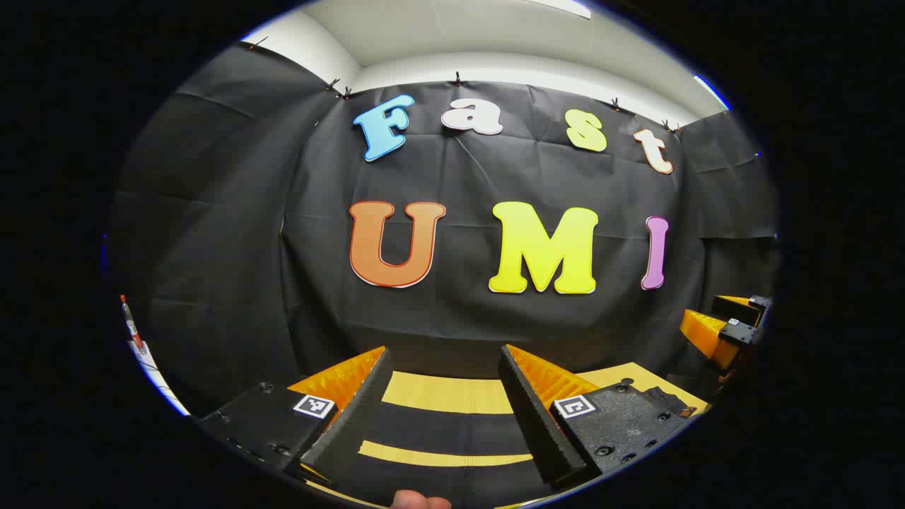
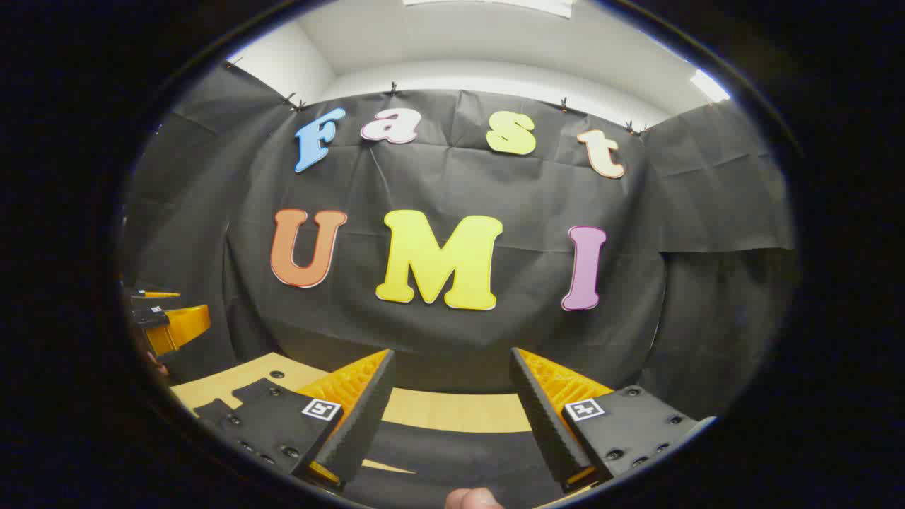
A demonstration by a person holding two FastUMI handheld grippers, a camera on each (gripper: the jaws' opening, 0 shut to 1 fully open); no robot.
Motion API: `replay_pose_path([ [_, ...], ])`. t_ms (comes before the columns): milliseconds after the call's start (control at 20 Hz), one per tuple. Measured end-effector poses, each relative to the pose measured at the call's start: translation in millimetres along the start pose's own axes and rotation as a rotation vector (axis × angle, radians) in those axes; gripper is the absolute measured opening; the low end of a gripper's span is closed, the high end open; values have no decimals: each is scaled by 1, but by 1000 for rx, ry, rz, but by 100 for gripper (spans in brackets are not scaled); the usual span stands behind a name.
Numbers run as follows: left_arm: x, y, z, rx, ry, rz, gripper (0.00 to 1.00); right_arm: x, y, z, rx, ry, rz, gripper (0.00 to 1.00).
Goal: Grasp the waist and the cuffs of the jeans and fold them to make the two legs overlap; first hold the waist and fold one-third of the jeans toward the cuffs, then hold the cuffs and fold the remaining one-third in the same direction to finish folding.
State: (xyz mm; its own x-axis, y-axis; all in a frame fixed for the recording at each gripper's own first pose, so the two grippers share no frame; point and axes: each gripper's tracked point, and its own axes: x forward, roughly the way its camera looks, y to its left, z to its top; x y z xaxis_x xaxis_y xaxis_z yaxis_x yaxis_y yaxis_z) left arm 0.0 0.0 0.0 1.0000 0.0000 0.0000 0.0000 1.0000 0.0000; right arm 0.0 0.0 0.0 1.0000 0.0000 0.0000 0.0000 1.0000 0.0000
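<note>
Jaws of left hand-held gripper [image 1: 444,360] and right hand-held gripper [image 2: 451,360] are standing spread, pinching nothing. Dark jeans [image 1: 445,428] are lying on the yellow wooden desk [image 1: 452,393] below both. Square black-and-white markers [image 1: 313,406] carry no readable writing.

A black cloth wall [image 1: 212,233] hung behind a pale wooden table [image 1: 452,392], pinned by small clips [image 2: 392,88] along its top edge. White ceiling [image 2: 495,35] showed above.

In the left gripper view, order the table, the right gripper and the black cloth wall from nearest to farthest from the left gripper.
1. table, just beneath the left gripper.
2. right gripper, far right.
3. black cloth wall, ahead, behind both.
</note>
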Motion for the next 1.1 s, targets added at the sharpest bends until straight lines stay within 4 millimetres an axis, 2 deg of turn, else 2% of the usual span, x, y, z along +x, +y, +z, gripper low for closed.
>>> replay_pose_path([
  [600,4,-6,1,13,2,16,97,5,-31,-8,8,6,-21,99],
  [650,4,-8,2,13,2,16,100,5,-33,-8,11,7,-21,99],
  [800,2,-7,1,10,-2,26,97,8,-36,-12,0,19,-15,99],
  [950,1,-4,-4,10,8,25,97,6,-45,-19,3,32,-23,99],
  [1100,1,-6,-18,3,43,17,97,7,-58,-29,-1,53,-38,99],
])
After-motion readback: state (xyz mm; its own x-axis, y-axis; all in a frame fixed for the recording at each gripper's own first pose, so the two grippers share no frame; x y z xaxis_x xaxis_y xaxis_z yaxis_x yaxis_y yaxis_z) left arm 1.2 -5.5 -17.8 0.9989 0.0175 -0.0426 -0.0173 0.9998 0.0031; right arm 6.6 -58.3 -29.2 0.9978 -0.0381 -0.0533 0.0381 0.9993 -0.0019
